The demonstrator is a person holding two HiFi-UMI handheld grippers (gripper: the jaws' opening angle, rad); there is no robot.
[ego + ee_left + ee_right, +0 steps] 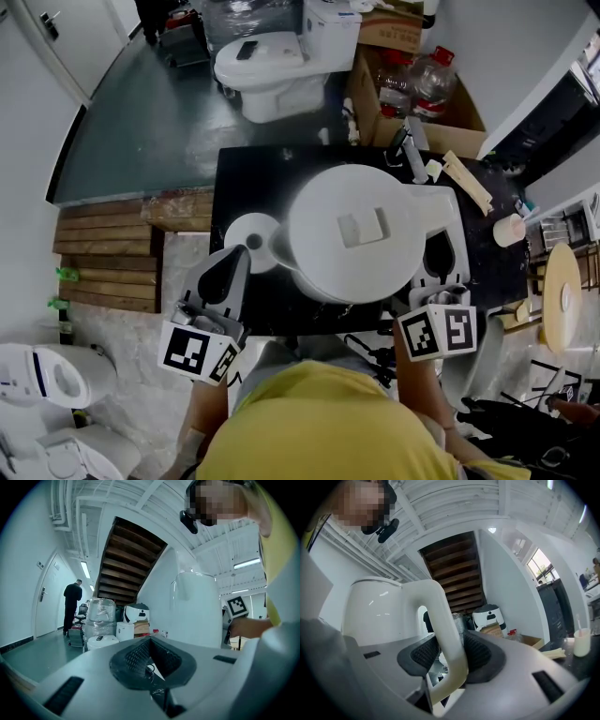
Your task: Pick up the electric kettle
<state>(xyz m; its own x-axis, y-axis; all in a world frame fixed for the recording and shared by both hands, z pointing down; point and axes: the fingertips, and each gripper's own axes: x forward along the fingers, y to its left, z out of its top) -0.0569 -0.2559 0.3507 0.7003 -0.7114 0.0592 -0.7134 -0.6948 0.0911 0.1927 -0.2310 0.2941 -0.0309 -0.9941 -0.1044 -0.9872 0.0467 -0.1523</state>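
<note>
The white electric kettle (356, 234) is up off the black table (244, 169), seen from above with its lid toward me. Its round white base (251, 242) lies on the table to the left, apart from it. My right gripper (441, 258) is shut on the kettle's handle (443, 634), which runs between the two dark pads (480, 653) in the right gripper view, with the kettle's body (377, 613) at left. My left gripper (225, 277) is shut and empty, left of the kettle near the base. The left gripper view shows the kettle's wall (197, 611) ahead to the right.
A toilet (272, 61) and a cardboard box of bottles (422, 84) stand beyond the table. Wooden boards (103, 248) lie at left. A paper cup (509, 230) and sticks sit at the table's right end, beside a tape roll (562, 295). A person (72, 604) stands far off.
</note>
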